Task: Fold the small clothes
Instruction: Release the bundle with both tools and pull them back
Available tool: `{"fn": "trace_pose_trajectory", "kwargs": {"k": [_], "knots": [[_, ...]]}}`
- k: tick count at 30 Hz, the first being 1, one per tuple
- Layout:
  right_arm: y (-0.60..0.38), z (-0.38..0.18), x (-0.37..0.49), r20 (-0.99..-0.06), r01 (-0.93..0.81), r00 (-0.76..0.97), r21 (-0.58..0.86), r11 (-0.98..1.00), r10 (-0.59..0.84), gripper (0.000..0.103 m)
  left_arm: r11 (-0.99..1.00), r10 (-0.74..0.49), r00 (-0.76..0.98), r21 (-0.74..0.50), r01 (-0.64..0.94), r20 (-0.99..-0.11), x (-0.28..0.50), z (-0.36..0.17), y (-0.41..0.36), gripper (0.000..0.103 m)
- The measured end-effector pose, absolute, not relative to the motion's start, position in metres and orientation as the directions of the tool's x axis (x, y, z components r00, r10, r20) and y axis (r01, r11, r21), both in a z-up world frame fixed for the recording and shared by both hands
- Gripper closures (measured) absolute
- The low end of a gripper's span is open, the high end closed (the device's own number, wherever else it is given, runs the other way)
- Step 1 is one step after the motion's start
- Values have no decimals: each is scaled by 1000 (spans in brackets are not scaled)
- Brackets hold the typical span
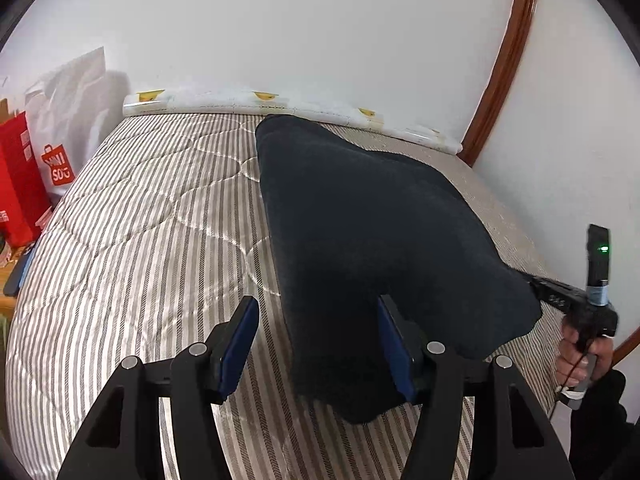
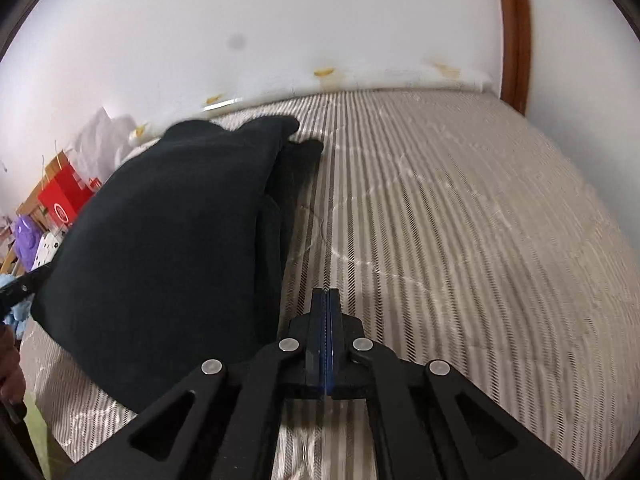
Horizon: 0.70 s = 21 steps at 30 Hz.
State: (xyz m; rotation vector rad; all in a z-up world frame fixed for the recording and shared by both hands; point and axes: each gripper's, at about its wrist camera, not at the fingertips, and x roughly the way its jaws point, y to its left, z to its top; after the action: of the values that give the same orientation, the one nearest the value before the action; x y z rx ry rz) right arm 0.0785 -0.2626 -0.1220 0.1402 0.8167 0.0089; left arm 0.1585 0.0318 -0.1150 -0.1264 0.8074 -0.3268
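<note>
A dark navy garment (image 1: 372,232) lies on the striped mattress (image 1: 140,220), partly lifted and draped. In the left wrist view my left gripper (image 1: 316,308) is open, its blue pads apart; the garment's near edge hangs between them and drapes over the right finger (image 1: 394,344). In the right wrist view the garment (image 2: 168,240) lies to the left and my right gripper (image 2: 327,296) is shut with the pads pressed together, empty, just right of the cloth's edge. The right gripper also shows at the far right of the left wrist view (image 1: 576,304), at the garment's right corner.
A white wall (image 1: 300,32) and a wooden frame (image 1: 504,60) bound the bed at the back and right. Red and white shopping bags (image 1: 44,168) stand off the left side. A white patterned strip (image 1: 280,106) runs along the far edge.
</note>
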Motion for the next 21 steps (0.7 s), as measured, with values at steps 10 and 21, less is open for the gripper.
{"fn": "trace_pose_trajectory", "kwargs": {"k": [10, 21], "knots": [[-238, -78, 53, -696, 39, 716, 105, 994, 46, 75, 957, -284, 648, -171, 233, -706, 127, -107, 20, 46], [-222, -23, 8, -619, 31, 785, 91, 995, 32, 42, 968, -249, 719, -139, 210, -649, 79, -51, 14, 25]]}}
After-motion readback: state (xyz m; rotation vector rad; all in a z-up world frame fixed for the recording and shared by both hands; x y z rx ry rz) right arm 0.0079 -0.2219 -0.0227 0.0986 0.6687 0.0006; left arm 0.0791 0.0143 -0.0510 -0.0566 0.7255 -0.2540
